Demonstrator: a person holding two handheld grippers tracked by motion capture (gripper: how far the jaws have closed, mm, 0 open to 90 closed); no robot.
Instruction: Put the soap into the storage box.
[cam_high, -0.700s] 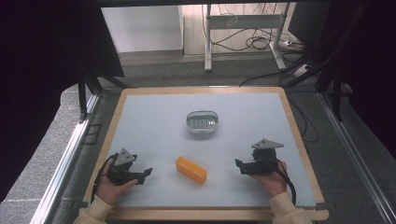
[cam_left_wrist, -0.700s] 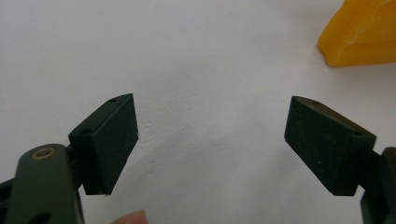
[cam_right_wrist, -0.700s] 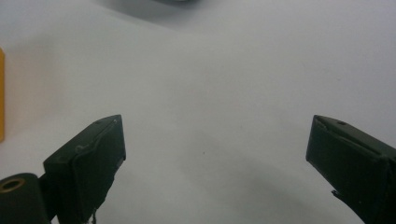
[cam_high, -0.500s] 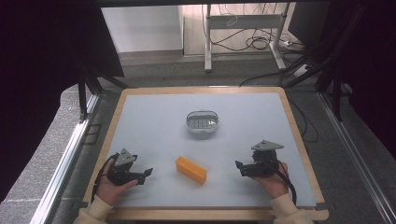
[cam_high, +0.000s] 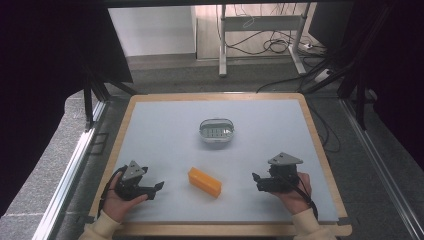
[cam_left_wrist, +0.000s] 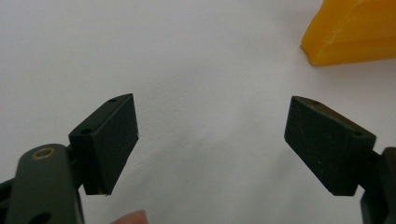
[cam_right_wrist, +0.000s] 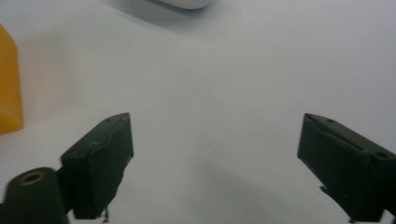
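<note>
An orange block (cam_high: 204, 181) lies on the white table top (cam_high: 165, 135), near the front middle. Behind it sits a small oval container (cam_high: 216, 130) with a clear lid. My left gripper (cam_high: 157, 188) rests at the front left, held by a hand, its jaws open and empty, pointing toward the orange block (cam_left_wrist: 355, 32). At the front right my right gripper (cam_high: 256, 180) is open too, with nothing between its jaws. The orange block (cam_right_wrist: 9, 84) lies off to the left of it, and the container's edge (cam_right_wrist: 184, 3) shows at the top.
A wooden rim (cam_high: 320, 150) frames the table. Beyond the far edge stand a desk's legs with loose cables (cam_high: 270, 45) on the floor. Dark panels stand at both sides. Bare table surface lies between the grippers and the block.
The right gripper has shifted slightly toward the front edge. The left gripper, the block and the container have not moved.
</note>
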